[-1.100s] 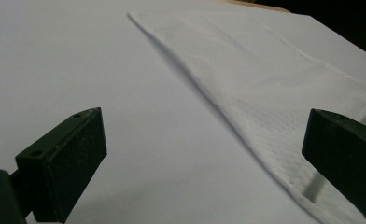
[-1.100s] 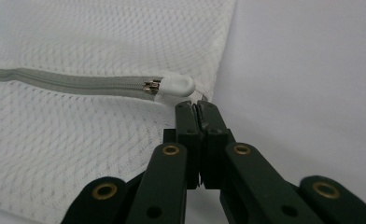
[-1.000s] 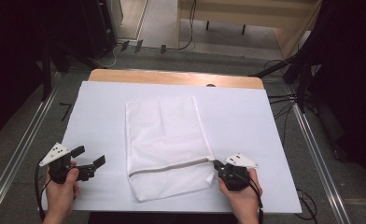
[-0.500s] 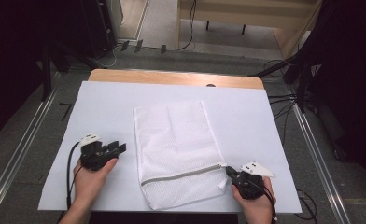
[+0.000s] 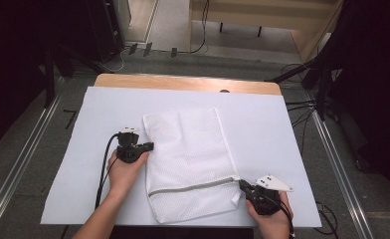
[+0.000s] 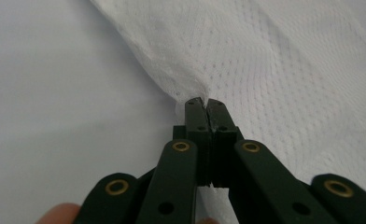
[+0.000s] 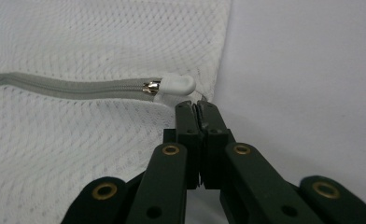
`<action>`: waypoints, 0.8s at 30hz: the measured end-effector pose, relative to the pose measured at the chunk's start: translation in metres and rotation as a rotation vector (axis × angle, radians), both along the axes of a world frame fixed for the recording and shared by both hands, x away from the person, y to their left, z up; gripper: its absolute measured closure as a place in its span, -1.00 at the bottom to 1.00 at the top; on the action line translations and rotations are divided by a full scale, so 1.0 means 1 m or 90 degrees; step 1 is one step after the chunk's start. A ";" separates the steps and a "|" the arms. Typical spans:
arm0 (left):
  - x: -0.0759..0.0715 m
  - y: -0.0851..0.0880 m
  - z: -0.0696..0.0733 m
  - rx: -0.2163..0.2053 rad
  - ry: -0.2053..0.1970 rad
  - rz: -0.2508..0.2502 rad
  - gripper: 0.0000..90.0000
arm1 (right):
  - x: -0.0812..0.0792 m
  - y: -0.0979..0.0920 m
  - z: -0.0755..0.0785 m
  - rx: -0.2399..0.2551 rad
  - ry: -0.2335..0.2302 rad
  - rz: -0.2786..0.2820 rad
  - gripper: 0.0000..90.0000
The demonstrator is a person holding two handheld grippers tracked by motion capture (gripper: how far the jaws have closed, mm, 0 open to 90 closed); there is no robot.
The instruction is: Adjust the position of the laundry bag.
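Left gripper is clamped on the mesh bag left edge; right gripper pinches its near-right corner beside the zipper, likely tensioning fabric over the surface.

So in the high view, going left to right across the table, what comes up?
Left gripper → mesh bag → right gripper, all on the white sheet.

place: you're in a lab or test bay | cues: white-covered counter, metal floor rails, loose cables on grey floor, dark equipment racks
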State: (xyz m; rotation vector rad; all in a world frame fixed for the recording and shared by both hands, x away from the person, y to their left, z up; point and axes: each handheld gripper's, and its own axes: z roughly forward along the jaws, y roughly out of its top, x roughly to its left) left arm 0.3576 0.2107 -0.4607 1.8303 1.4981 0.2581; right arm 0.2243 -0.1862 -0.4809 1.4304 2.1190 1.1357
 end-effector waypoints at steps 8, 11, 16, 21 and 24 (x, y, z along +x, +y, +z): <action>0.018 -0.005 0.007 0.015 -0.026 -0.016 0.63 | -0.003 0.007 -0.003 -0.003 0.009 0.011 1.00; 0.003 0.000 0.012 0.051 -0.059 -0.017 -0.07 | -0.003 0.006 -0.002 0.000 0.004 0.012 1.00; -0.041 0.021 0.023 0.023 -0.112 -0.021 -0.35 | -0.003 0.006 -0.001 0.002 -0.003 0.006 1.00; -0.086 0.026 0.021 0.007 -0.122 -0.044 -0.32 | -0.002 0.008 0.001 0.004 -0.007 -0.002 1.00; -0.098 0.019 0.024 0.003 -0.128 -0.063 -0.29 | -0.002 0.010 0.005 0.005 -0.022 -0.001 1.00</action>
